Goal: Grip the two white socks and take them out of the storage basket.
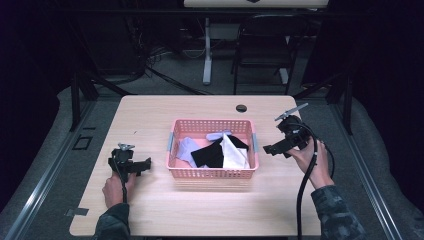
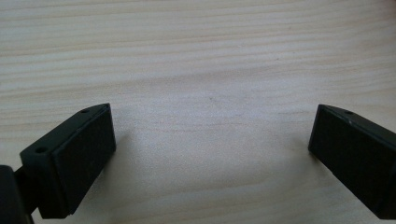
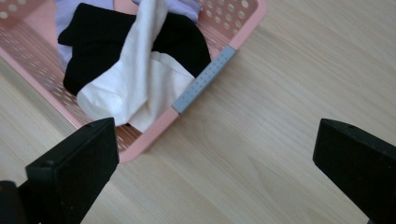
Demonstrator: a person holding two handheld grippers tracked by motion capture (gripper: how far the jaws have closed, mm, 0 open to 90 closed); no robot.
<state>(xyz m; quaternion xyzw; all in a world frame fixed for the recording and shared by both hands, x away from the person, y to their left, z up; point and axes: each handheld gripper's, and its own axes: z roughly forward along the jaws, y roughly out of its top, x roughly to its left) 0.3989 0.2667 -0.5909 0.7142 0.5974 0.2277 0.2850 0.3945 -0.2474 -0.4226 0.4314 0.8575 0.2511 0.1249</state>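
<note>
The pink basket [image 1: 212, 173] of black, white and lilac socks [image 1: 221, 152] sits mid-counter. Right gripper [image 1: 280, 148], beside its right rim, and left gripper [image 1: 140, 166], left of it, hold jaws wide, empty. Likely next: reach in for a sock.

In the right gripper view, the pink basket [image 3: 154, 135] runs off the top and left edges beyond the left finger, so just one corner and part of its grey handle strip [image 3: 204, 79] show. The black cloth [image 3: 98, 37] lies partly under the white cloth [image 3: 140, 79], and the lavender cloth [image 3: 65, 11] is cut by the top edge; what garments these are cannot be told. Both fingers [image 3: 74, 172] are cropped at the bottom.

In the left gripper view, the fingers [image 2: 70, 163] are likewise cropped at the bottom and sides, with blurred bench [image 2: 210, 70] grain between them.

In the high view, the small dark round spot [image 1: 241, 108] on the bench past the basket is too small to identify.
</note>
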